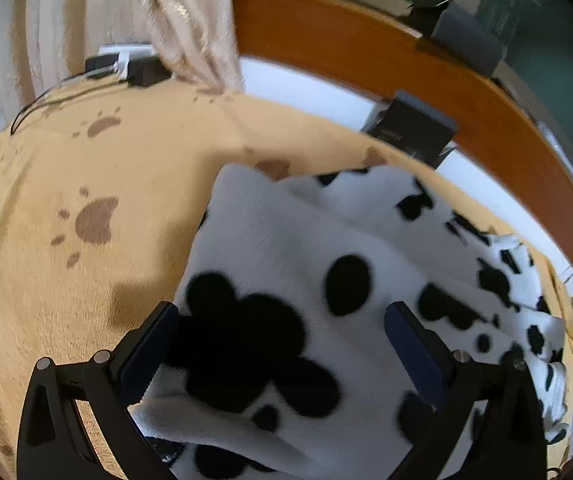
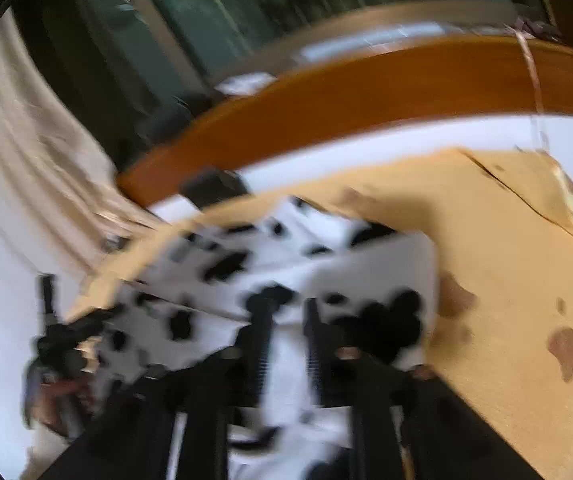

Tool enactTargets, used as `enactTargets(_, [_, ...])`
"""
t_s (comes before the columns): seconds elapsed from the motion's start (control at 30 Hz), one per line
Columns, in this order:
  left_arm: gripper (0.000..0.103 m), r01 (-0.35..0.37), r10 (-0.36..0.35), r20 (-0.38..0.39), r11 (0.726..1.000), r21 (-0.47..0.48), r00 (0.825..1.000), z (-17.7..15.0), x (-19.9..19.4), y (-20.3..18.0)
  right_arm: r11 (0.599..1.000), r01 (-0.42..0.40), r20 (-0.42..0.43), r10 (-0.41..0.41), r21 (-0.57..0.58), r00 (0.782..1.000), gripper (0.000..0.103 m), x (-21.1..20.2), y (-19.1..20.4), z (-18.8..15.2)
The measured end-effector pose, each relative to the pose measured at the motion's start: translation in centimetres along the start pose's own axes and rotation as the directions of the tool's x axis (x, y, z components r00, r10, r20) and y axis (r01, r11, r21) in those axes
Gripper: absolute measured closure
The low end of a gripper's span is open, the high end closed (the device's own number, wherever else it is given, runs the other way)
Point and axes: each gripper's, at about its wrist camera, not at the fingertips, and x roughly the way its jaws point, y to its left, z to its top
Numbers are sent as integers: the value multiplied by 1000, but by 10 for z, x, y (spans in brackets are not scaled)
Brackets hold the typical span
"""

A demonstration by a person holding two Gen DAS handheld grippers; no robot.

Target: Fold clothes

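The white fluffy garment with black spots (image 1: 286, 264) looks soft and floppy (light too), so grab a folded edge. The left tool (image 1: 282, 344) gapes wide above it; the right tool (image 2: 284, 344) is pinching its cloth.

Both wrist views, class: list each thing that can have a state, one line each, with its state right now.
cow-print garment: folded over in layers, lying on the blanket.
yellow paw-print blanket: spread flat, bearing the garment.
left gripper: open, fingers wide apart over the garment.
right gripper: fingers close together, white fabric between them; blur hides whether they pinch it.
curtain: hanging, bunched.
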Motion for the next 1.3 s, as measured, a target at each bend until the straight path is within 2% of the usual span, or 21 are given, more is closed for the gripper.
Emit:
enactTargets(0.03, [0, -1, 1, -1, 1000, 1, 1000, 0, 1, 0, 1000, -7, -6, 7, 18, 1000, 46, 3, -4, -4])
enactTargets(0.07, [0, -1, 1, 0, 1000, 3, 1000, 0, 1, 0, 999, -15, -11, 15, 37, 1000, 34, 6, -9, -7])
enactTargets(0.17, [0, 1, -1, 2, 1000, 8, 1000, -1, 2, 0, 997, -50, -26, 52, 56, 998, 33, 13, -13, -12])
enactTargets(0.37, [0, 14, -15, 4, 1000, 13, 1000, -2, 2, 1, 994, -105, -121, 105, 10, 987, 34, 39, -1, -12])
enactTargets(0.4, [0, 15, -15, 4, 1000, 14, 1000, -2, 2, 2, 996, -92, -129, 89, -14, 988, 36, 43, 4, -14])
enactTargets(0.43, [0, 15, -15, 3, 1000, 15, 1000, -2, 3, 2, 996, -79, -136, 73, -37, 988, 43, 47, 8, -16])
enactTargets(0.5, [0, 12, -12, 3, 1000, 22, 1000, -2, 4, 1, 996, -46, -136, 34, -83, 990, 67, 50, 16, -19])
enactTargets(0.53, [0, 9, -10, 4, 1000, 25, 1000, -2, 4, 0, 995, -57, -132, 46, -84, 990, 87, 48, 16, -19])
enactTargets(0.63, [0, 11, -12, 23, 1000, 26, 1000, -3, 0, -1, 992, -58, -68, 51, -109, 996, 87, 35, 25, -14])
enactTargets(0.7, [0, 24, -26, 79, 999, 26, 997, -3, -11, -3, 989, -46, -5, 45, -138, 999, 88, 21, 35, -8])
enactTargets(0.8, [0, 37, -47, 169, 998, 57, 984, -2, -28, -11, 980, 16, 116, 8, -199, 993, 88, -5, 53, 4])
enactTargets(0.83, [0, 47, -59, 179, 996, 72, 982, -2, -30, -13, 976, 41, 142, -10, -213, 990, 88, -11, 55, 7])
enactTargets(0.87, [0, 52, -64, 156, 995, 84, 986, -2, -25, -16, 973, 64, 164, -27, -224, 986, 88, -15, 57, 11])
enactTargets(0.97, [0, 38, -42, 42, 995, 95, 998, -5, -1, -19, 975, 82, 136, -54, -209, 989, 88, -3, 45, 17])
enactTargets(1.1, [0, 26, -26, 7, 998, 59, 1000, -4, 10, -10, 987, 89, 28, -86, -134, 996, 87, 34, 11, 12])
enactTargets(1.13, [0, 25, -25, 8, 998, 52, 1000, -3, 10, -8, 990, 91, 3, -91, -110, 996, 84, 43, 2, 11])
enactTargets(1.2, [0, 26, -26, 9, 999, 46, 1000, -3, 11, -5, 993, 111, -26, -112, -31, 993, 71, 48, -17, 6])
enactTargets(1.23, [0, 21, -22, 8, 999, 49, 1000, -3, 11, -5, 994, 113, -23, -113, -13, 993, 51, 45, -23, 5])
enactTargets(1.27, [0, 15, -15, 8, 999, 52, 1000, -4, 11, -6, 993, 115, -19, -115, 2, 993, 45, 42, -29, 4])
enactTargets(1.3, [0, 9, -10, 11, 998, 55, 1000, -5, 10, -7, 992, 124, -4, -124, 3, 992, 45, 36, -31, 4])
